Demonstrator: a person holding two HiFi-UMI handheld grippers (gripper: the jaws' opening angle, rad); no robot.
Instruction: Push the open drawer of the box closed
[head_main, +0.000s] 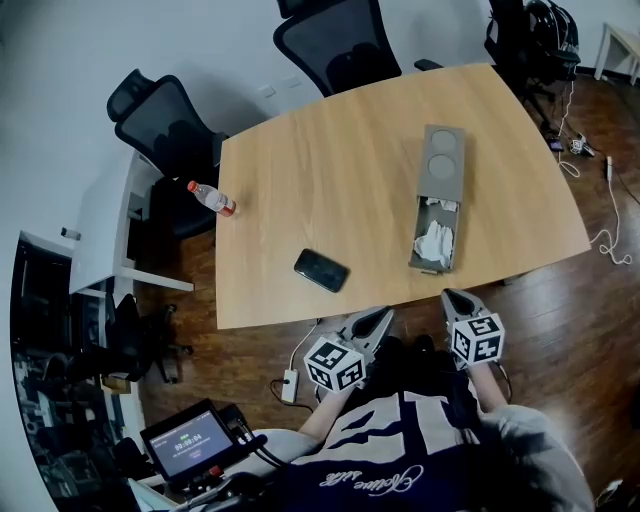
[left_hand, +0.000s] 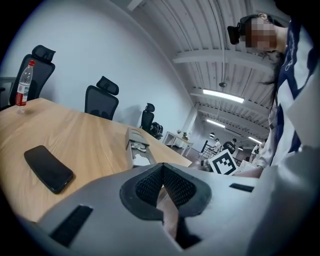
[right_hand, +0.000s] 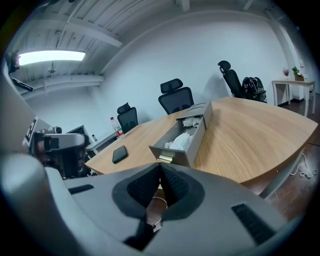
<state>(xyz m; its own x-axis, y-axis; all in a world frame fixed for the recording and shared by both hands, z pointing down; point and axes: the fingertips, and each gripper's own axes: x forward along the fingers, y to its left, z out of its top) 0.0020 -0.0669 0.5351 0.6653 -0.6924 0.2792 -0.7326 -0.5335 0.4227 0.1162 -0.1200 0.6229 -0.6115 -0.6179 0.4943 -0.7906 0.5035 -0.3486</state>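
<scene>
A long grey box (head_main: 443, 163) lies on the right part of the wooden table (head_main: 330, 180). Its drawer (head_main: 435, 240) stands pulled out toward the near edge, with crumpled white paper (head_main: 434, 243) inside. In the right gripper view the drawer (right_hand: 186, 141) faces me, its brass handle (right_hand: 165, 159) just above the jaws. My left gripper (head_main: 380, 316) and right gripper (head_main: 453, 298) are both shut and empty. They hover off the table's near edge, close to my body. The right one sits just short of the drawer front. In the left gripper view the box (left_hand: 136, 136) lies further off.
A black phone (head_main: 321, 270) lies near the front edge, left of the drawer. A water bottle (head_main: 211, 198) lies at the table's left edge. Black office chairs (head_main: 335, 45) stand around the far side. A cable and socket (head_main: 289, 385) lie on the floor.
</scene>
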